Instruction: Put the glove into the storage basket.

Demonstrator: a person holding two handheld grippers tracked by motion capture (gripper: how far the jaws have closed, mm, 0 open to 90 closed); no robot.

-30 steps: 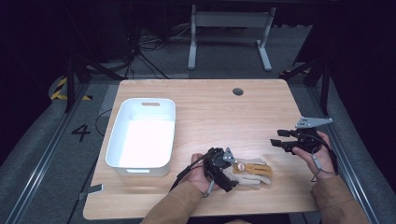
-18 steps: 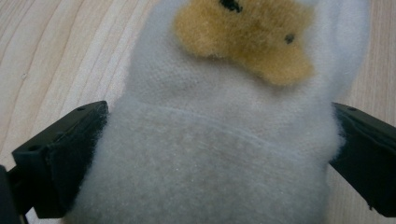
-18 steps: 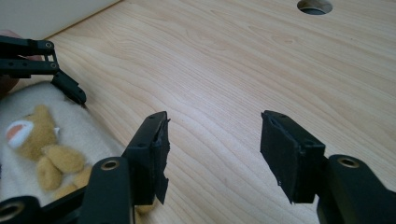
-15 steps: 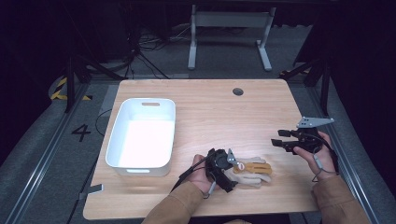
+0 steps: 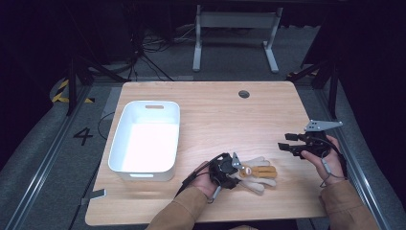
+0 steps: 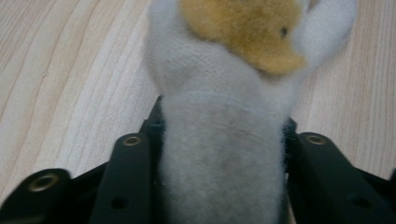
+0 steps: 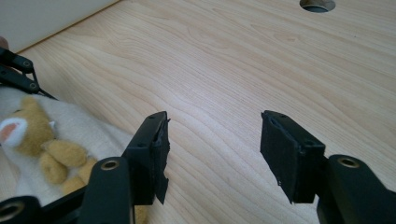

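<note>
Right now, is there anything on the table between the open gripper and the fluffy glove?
No. In the high view, only bare wooden table lies between the right gripper and the fluffy glove; they are apart.

Left tongs (image 5: 234,168) jaws just closed, low at table; right tongs (image 7: 212,154) gaping, hovering

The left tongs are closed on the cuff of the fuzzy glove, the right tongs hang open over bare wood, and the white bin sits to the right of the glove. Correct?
One thing is off: in the high view the white bin sits to the left of the fuzzy glove, not the right. The left tongs, jaws just closed, do grip its cuff, and the right tongs are open over bare wood.
</note>
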